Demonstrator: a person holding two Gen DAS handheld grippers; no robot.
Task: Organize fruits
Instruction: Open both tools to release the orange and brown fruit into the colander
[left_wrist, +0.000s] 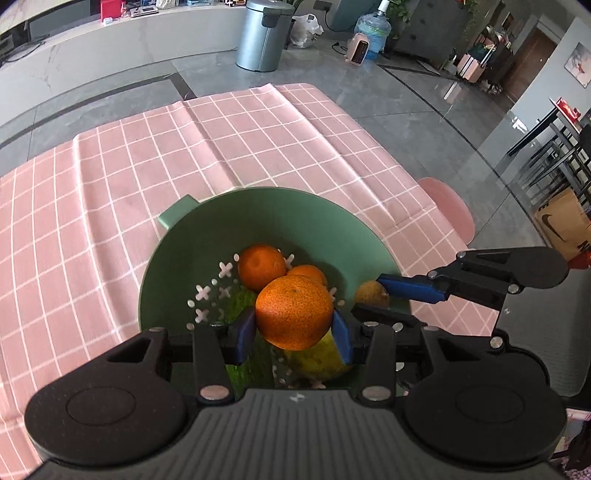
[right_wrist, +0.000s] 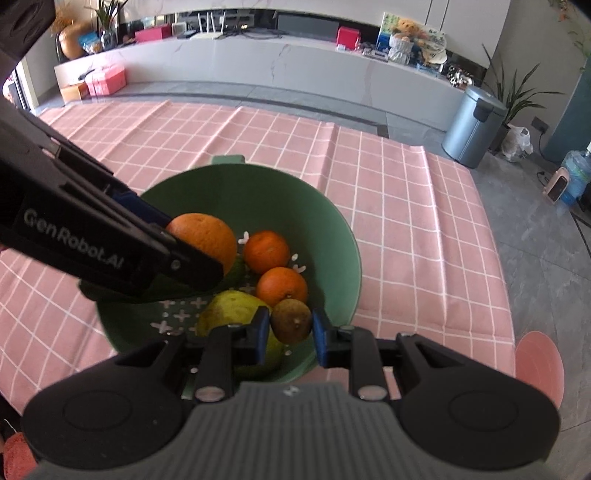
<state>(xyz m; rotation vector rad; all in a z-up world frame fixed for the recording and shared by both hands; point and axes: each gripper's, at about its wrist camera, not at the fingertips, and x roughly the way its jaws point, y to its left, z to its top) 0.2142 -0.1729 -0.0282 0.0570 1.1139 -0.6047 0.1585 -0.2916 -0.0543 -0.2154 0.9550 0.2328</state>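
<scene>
Table covered by a pink cloth with a white grid, creased in long folds. Green bowl with a small handle resting directly on the cloth near the close edge. Round pink seat just beyond the table's corner, standing on the grey tiled floor.

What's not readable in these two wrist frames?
- Green item on the colander floor: left wrist view, mostly behind the held orange and left gripper.
- Yellow-green fruit: right wrist view, lower half behind right gripper and its brown fruit.
- Countertop clutter: both views, too small.
</scene>
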